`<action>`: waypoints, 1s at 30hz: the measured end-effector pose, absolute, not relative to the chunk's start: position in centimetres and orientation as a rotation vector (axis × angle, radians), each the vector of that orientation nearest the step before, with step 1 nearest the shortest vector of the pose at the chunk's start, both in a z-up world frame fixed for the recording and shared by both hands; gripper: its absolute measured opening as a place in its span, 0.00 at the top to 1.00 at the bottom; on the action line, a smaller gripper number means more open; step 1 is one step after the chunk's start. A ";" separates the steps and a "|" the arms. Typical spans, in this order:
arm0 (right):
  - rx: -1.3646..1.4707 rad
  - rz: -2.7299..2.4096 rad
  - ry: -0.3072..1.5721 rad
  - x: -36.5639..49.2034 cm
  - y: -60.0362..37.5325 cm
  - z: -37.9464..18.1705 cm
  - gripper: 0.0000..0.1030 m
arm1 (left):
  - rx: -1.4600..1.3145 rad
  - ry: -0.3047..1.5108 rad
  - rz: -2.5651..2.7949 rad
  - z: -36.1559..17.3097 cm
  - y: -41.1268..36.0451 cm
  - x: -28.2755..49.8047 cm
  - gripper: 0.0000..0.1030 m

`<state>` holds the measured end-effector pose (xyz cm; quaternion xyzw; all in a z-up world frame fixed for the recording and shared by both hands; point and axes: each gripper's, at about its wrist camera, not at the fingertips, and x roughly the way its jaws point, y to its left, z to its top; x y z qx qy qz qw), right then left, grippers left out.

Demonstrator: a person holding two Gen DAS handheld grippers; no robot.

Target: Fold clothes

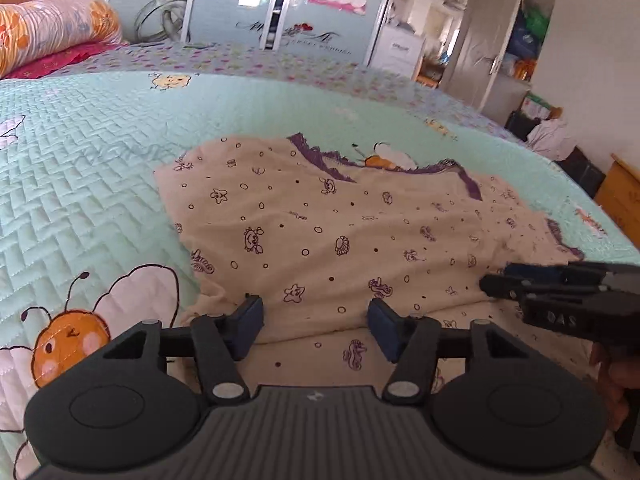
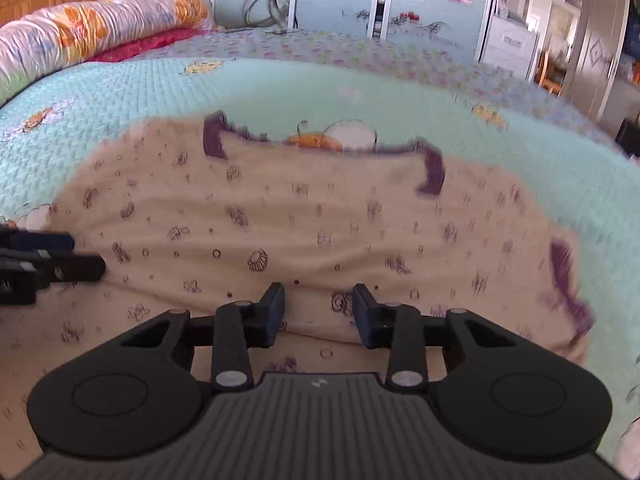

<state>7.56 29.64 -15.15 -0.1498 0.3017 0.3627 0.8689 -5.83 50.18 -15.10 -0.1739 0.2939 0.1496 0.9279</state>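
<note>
Your left gripper (image 1: 316, 326) and right gripper (image 2: 318, 312) both sit part-open and empty at the folded near edge of the cream printed garment (image 1: 320, 232), mid-bed on the green quilt (image 1: 80, 160); they look placed to grab that fold.

Open quilt (image 1: 100, 152) beyond garment (image 1: 320, 232)

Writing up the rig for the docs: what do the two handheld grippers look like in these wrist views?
Both look identical: matte black plastic. The left gripper and right gripper each have a ribbed dark-grey centre plate with a small logo, two round black side housings, linkage arms on silver pivot pins, and dark blue finger pads. White lettering, only partly legible, marks the right gripper's side in the left wrist view. No cables or sleeves visible.
</note>
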 end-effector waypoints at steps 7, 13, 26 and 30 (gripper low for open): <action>-0.283 0.797 0.571 5.3 27.2 -11.6 0.62 | -0.397 0.563 0.286 -13.6 49.8 -6.6 0.39; -0.286 0.745 0.695 9.8 29.6 -14.8 0.62 | -0.313 0.633 0.298 -13.3 49.2 -5.5 0.35; -0.260 0.626 0.703 16.4 30.6 -14.0 0.53 | -0.362 0.536 0.284 -14.6 48.5 -6.6 0.35; -0.130 0.594 0.700 19.9 29.2 -14.2 0.48 | -0.360 0.538 0.283 -15.6 48.6 -6.7 0.35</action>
